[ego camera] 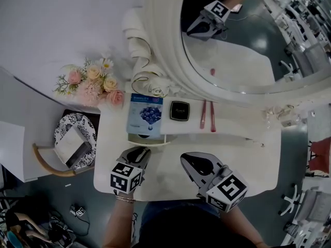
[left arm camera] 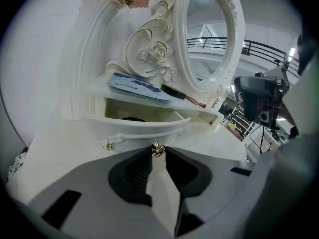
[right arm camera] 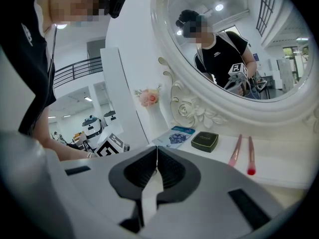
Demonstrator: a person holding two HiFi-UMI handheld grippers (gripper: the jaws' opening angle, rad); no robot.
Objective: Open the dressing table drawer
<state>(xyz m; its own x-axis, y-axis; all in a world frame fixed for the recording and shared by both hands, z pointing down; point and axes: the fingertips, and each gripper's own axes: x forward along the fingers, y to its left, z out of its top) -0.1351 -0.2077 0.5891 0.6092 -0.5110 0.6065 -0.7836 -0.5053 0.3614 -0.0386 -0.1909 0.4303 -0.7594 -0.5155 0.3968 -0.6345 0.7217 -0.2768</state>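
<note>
Nearest the person, the left gripper (left arm camera: 159,152) has its grey jaws pinched onto a small gold knob (left arm camera: 157,149) on the front of the white curved-front drawer (left arm camera: 144,127). The right gripper (right arm camera: 157,151) hovers beside it over the tabletop with its jaws pressed together on nothing. The drawer sits under the raised shelf at the left of the white dressing table (ego camera: 253,156) and is already part-way out, with a dark gap showing behind its front. The step in hand looks like the pull itself, and the next move probably calls for a straight, level draw towards the person while the small knob stays pinched. On the shelf above lie a blue sheet-mask packet (ego camera: 145,113), a black square compact (ego camera: 179,110) and two pink brushes (ego camera: 207,115). Behind them rises the ornate white oval mirror (ego camera: 165,61), with a pink-and-cream flower bunch (ego camera: 91,81) to its left. Beyond is grey floor, with a wooden-handled basket (ego camera: 49,165) and office chairs.
</note>
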